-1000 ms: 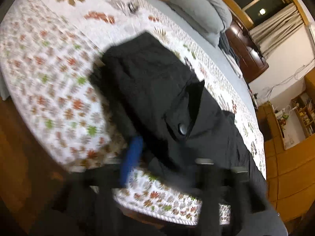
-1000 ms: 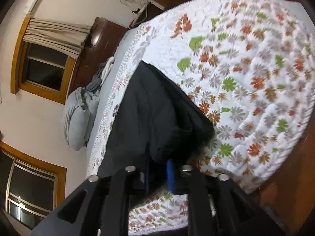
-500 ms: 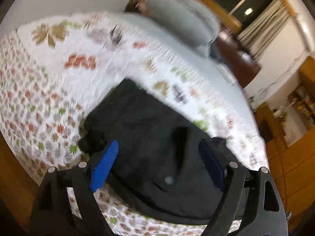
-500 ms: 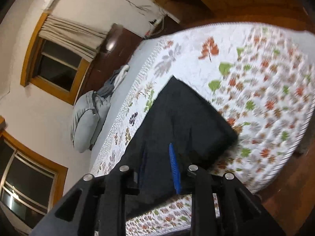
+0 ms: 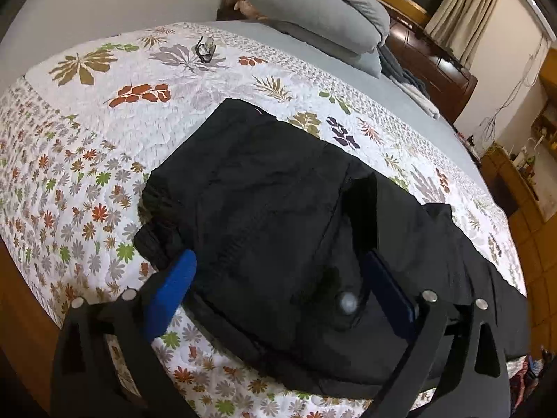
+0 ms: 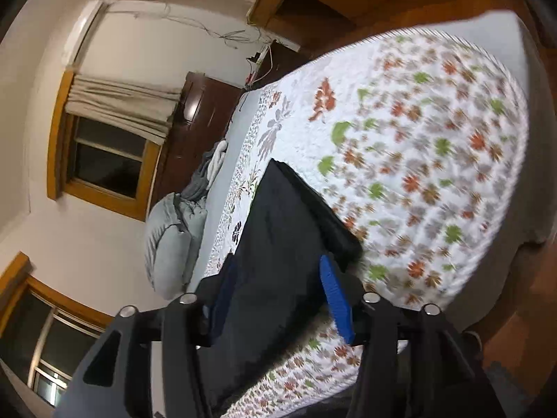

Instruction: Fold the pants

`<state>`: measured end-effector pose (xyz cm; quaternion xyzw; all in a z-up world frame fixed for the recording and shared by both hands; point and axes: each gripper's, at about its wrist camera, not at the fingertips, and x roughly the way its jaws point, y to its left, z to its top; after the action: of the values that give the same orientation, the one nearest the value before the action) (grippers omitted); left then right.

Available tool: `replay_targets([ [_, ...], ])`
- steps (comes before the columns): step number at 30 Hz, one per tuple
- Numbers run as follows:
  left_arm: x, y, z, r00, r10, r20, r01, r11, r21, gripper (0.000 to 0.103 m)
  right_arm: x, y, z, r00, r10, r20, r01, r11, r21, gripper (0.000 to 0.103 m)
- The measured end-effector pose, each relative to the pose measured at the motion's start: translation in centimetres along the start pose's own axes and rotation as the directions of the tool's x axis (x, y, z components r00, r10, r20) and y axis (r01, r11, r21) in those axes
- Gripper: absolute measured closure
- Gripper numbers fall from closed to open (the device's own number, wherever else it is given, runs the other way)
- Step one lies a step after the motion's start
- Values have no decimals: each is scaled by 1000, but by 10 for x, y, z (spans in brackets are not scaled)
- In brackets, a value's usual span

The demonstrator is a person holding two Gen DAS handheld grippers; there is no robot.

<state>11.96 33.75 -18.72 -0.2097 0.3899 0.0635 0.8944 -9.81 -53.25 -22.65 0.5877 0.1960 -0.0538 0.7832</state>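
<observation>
Black pants point(image 5: 278, 223) lie folded over themselves on a floral quilt point(image 5: 87, 139), with a back pocket and its button point(image 5: 348, 301) facing up. My left gripper point(image 5: 278, 278) is open above the near edge of the pants, holding nothing. In the right wrist view the pants point(image 6: 282, 244) lie as a long dark strip on the quilt point(image 6: 435, 139). My right gripper point(image 6: 278, 289) is open above their near end, its blue pads apart and empty.
Grey pillows point(image 5: 320, 10) and a pile of clothes lie at the head of the bed. Eyeglasses point(image 5: 205, 48) rest on the quilt at the back. A dark wooden dresser point(image 5: 431, 66) stands by the curtained window. Wooden floor point(image 6: 522, 331) borders the bed.
Both grippers have let go of the pants, opened and pulled back. The folded pants now lie flat on the quilt.
</observation>
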Motion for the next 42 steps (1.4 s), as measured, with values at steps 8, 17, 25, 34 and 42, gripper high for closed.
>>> replay_targets([
  [8,-3,2,1,1000,9,20,-7,997,-72,5,20,-36,-3,999,39,-35,-36,997,74,42],
  [17,2,-2,3,999,41,21,-39,995,-87,3,46,-31,8,994,100,-39,-97,993,75,41],
  [25,0,-1,2,999,36,22,-34,995,-97,3,45,-41,-2,991,126,-36,-123,990,68,41],
  [34,0,-2,2,999,45,22,-42,993,-107,3,55,-38,-1,988,149,-44,-146,988,55,42],
  [42,-1,-2,1,999,46,22,-43,993,-107,3,58,-29,1,992,116,-52,-114,993,41,65],
])
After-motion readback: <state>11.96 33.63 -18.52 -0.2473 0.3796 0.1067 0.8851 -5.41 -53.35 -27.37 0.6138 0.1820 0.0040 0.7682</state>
